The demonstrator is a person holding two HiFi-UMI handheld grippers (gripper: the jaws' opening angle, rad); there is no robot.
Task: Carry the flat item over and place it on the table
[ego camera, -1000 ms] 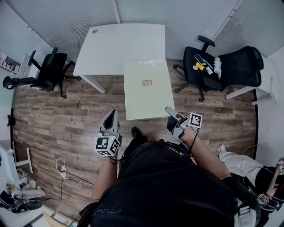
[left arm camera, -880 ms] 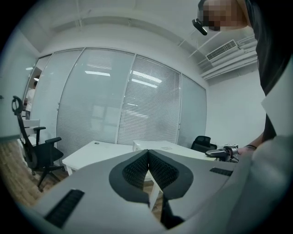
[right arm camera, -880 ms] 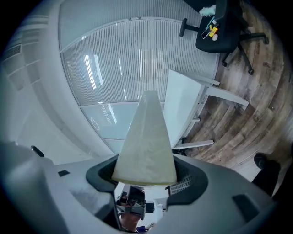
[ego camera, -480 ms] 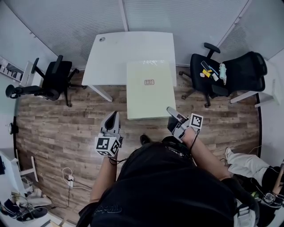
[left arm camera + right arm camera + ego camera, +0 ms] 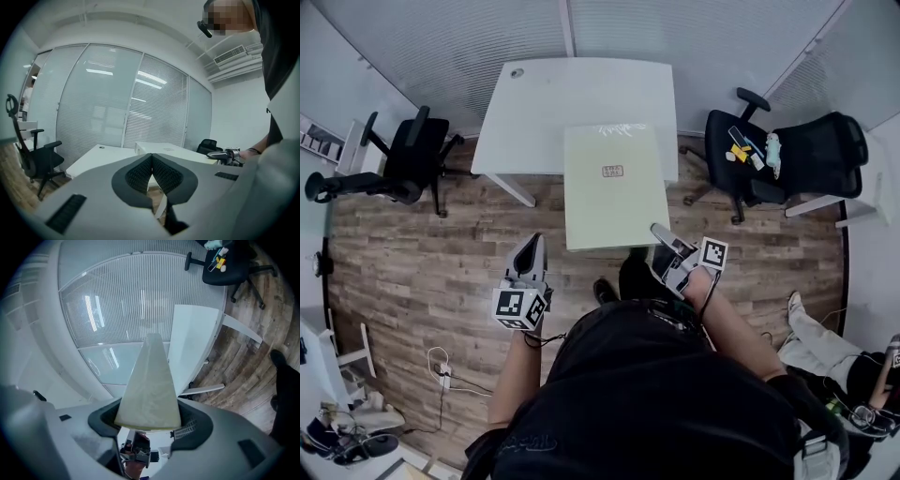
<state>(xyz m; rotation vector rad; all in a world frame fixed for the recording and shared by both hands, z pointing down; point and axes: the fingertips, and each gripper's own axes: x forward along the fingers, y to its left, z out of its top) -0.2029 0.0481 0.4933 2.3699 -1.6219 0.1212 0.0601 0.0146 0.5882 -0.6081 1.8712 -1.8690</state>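
R gripper [image 5: 659, 232] clamped on green board [image 5: 614, 187], far end over white table [image 5: 553, 94]; L gripper [image 5: 531, 240] jaws together, empty.

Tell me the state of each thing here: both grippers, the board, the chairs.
left gripper: shut, nothing between its jaws.
right gripper: shut on the flat board's near edge.
flat board: held roughly level, far end over the table.
right chair: small items on seat.

No legible txt, small label [image 5: 612, 171] on flat item [image 5: 614, 211] too tiny to read
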